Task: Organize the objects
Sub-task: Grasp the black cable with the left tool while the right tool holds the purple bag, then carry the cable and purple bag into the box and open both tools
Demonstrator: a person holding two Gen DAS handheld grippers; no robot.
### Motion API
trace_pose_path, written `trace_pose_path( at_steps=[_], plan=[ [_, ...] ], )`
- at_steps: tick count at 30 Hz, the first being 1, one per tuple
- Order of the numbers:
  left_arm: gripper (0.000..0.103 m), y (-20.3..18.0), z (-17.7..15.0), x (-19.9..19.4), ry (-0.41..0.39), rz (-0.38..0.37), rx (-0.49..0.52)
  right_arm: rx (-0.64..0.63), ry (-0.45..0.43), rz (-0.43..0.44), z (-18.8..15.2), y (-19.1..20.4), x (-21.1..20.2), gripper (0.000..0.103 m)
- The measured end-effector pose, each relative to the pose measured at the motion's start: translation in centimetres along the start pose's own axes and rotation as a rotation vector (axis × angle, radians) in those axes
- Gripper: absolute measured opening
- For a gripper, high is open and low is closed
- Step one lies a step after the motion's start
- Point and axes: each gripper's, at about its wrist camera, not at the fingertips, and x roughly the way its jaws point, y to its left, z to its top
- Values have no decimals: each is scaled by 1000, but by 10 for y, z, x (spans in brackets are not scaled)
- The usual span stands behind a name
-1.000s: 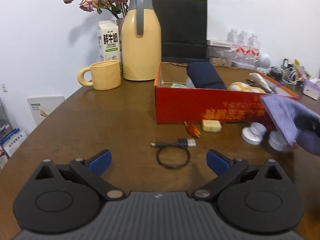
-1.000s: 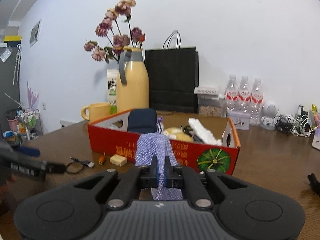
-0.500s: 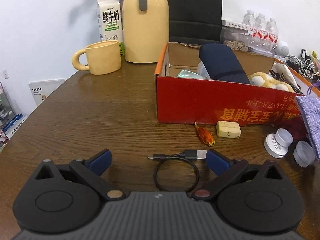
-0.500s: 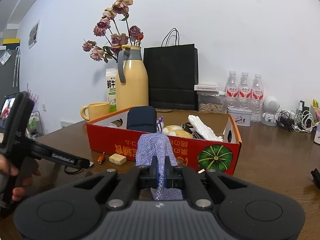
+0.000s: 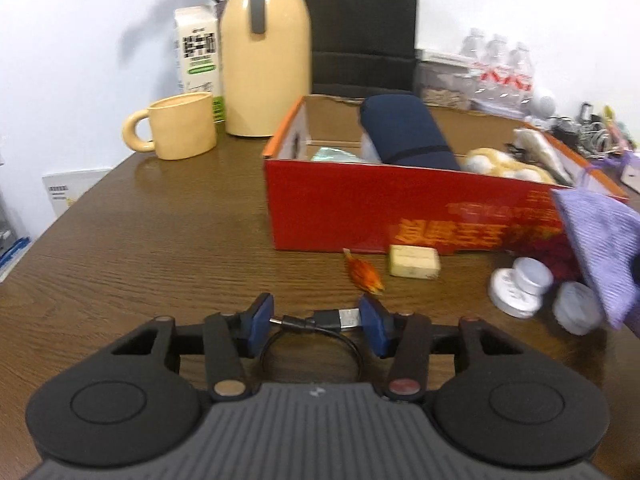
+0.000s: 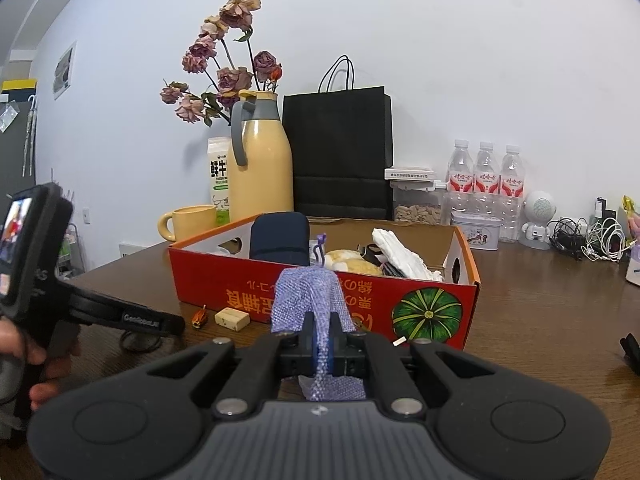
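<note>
A coiled black USB cable (image 5: 316, 332) lies on the brown table. My left gripper (image 5: 316, 322) is down at it, its blue pads on either side of the plug, partly closed with a gap still showing. My right gripper (image 6: 320, 344) is shut on a purple mesh pouch (image 6: 310, 300) and holds it up in front of the red cardboard box (image 6: 304, 292). The pouch also shows in the left wrist view (image 5: 600, 248). The box (image 5: 360, 208) holds a navy roll (image 5: 404, 132), a plush toy and a white cloth.
An orange candy (image 5: 364, 274), a beige block (image 5: 414, 262) and white round caps (image 5: 520, 288) lie before the box. A yellow mug (image 5: 180, 126), thermos jug (image 5: 266, 56), milk carton, black bag and water bottles (image 6: 486, 176) stand behind. Cables lie far right.
My left gripper has moved forward and down onto the cable, and its fingers have closed in from wide open to flank the plug. My right gripper still holds the pouch, slightly nearer the box.
</note>
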Motion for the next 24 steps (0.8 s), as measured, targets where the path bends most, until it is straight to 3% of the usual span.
trace_pose_path(
  at_steps=[1, 2, 8, 10, 11, 12, 16, 20, 24],
  plan=[
    [39, -1, -1, -3, -10, -6, -1, 1, -1, -2, 0, 0, 0, 4],
    [26, -1, -2, -6, -19, -7, -1, 2, -2, -4, 0, 0, 0, 4],
    [25, 1, -3, -15, -42, -32, -20, -13, -6, -9, -1, 2, -1, 4],
    [34, 5, -2, -19, -49, -39, -39, -13, -6, -13, -1, 2, -1, 4],
    [55, 7, -3, -21, -48, -41, -43, -11, -6, -15, -1, 2, -1, 4],
    [69, 8, -4, -23, -52, -44, -39, -10, -5, -16, 0, 1, -1, 4],
    [69, 7, -9, -24, -45, -45, 9, -12, -3, -18, -1, 2, -1, 4],
    [56, 10, -10, -15, 0, -54, 5, -10, -6, -20, -1, 2, -1, 4],
    [17, 8, -13, -20, -21, -79, 23, -8, -9, -19, -1, 1, -1, 4]
  ],
)
